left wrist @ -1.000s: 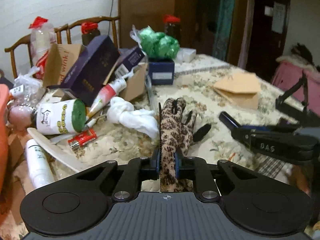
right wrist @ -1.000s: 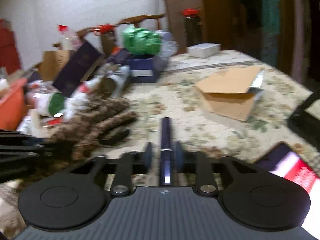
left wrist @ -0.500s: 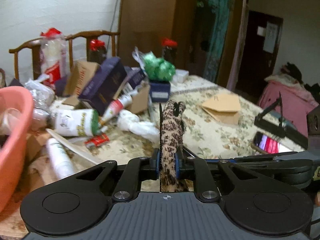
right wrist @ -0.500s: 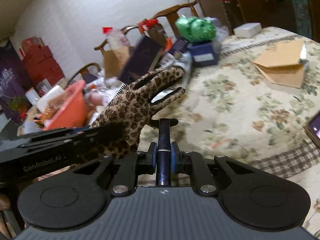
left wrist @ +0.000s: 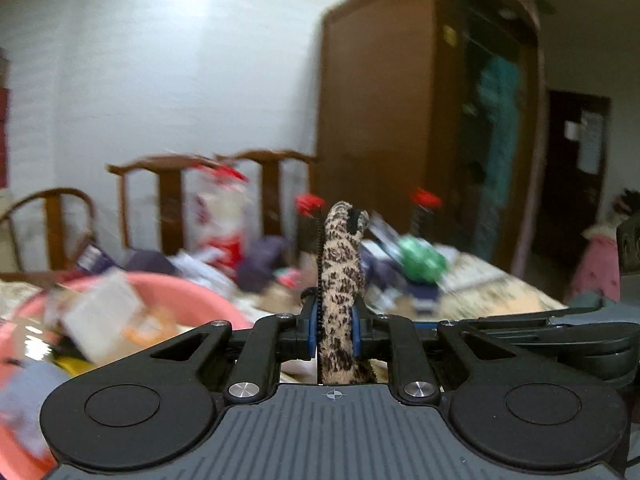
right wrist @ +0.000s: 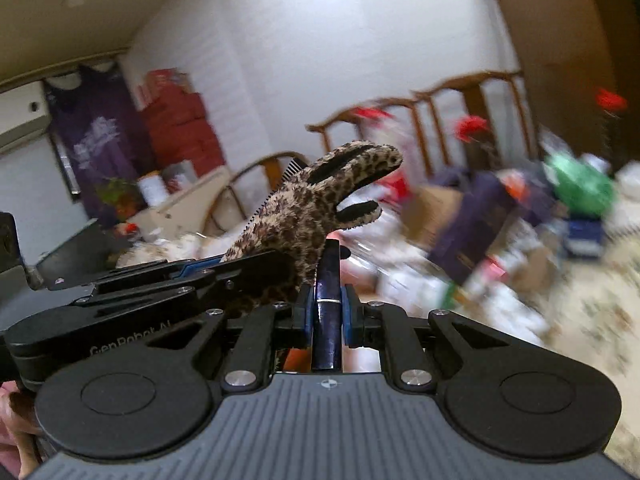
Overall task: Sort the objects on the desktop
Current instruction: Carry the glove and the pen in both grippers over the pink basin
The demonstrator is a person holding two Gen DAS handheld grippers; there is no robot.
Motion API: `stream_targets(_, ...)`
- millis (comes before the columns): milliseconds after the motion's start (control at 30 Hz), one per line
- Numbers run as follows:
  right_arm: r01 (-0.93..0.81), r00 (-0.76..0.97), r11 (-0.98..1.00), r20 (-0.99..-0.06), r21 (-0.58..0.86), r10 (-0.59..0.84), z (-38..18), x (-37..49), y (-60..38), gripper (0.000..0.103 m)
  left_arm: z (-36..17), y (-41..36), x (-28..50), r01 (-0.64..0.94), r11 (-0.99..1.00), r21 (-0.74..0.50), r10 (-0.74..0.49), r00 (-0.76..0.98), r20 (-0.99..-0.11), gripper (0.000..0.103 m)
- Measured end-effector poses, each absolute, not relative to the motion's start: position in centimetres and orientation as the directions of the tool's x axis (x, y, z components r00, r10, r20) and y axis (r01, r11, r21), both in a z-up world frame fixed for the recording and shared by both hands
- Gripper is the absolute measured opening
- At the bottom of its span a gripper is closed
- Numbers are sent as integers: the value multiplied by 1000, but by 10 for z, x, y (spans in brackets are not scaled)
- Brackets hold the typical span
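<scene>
Lifting clear of the cluttered floral worktop [left wrist: 500, 300], I now carry both loads toward the round pink plastic basin [left wrist: 192, 292], seen only in the left view. My left jaws [left wrist: 336, 320], easing open, still pinch the fuzzy leopard-print glove [left wrist: 340, 264]; my right jaws [right wrist: 326, 312] stay clamped on the slim dark-blue pen [right wrist: 327, 320].

The glove [left wrist: 340, 280] is tan with a black leopard pattern, the pen [right wrist: 327, 312] dark blue, the basin [left wrist: 200, 300] pink, the bag [left wrist: 422, 260] green, the surface [right wrist: 600, 312] cream with a floral print, and both grippers black with blue pads.
</scene>
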State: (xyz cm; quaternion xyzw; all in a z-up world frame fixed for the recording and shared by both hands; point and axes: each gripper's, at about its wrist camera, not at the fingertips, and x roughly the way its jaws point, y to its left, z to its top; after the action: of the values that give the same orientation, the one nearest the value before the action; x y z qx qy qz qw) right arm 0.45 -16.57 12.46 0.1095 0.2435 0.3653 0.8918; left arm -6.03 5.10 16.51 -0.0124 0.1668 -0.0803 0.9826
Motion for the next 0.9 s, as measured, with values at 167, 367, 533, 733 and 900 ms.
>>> stream_targets(167, -670, 568, 652, -321, 356, 758, 155, 12, -108, 16, 193, 102, -68, 46, 998, -49, -58, 957, -283, 12)
stream_targets(367, -731, 532, 610, -304, 307, 790, 179, 14, -44, 16, 212, 156, -73, -59, 996, -68, 39, 965, -260, 13)
stream_targets(533, -750, 529, 609, -321, 256, 786, 180, 13, -3, 16, 202, 192, -64, -108, 988, -106, 75, 957, -282, 14)
stream_targets(733, -728, 541, 653, -409, 210, 734, 149, 33, 34, 16, 166, 225, -32, -181, 974, -140, 114, 915, -386, 17)
stream_targets(900, -690, 548, 709, -535, 146, 643, 108, 56, 66, 16, 122, 241, 3, -247, 962, -113, 153, 834, -530, 33)
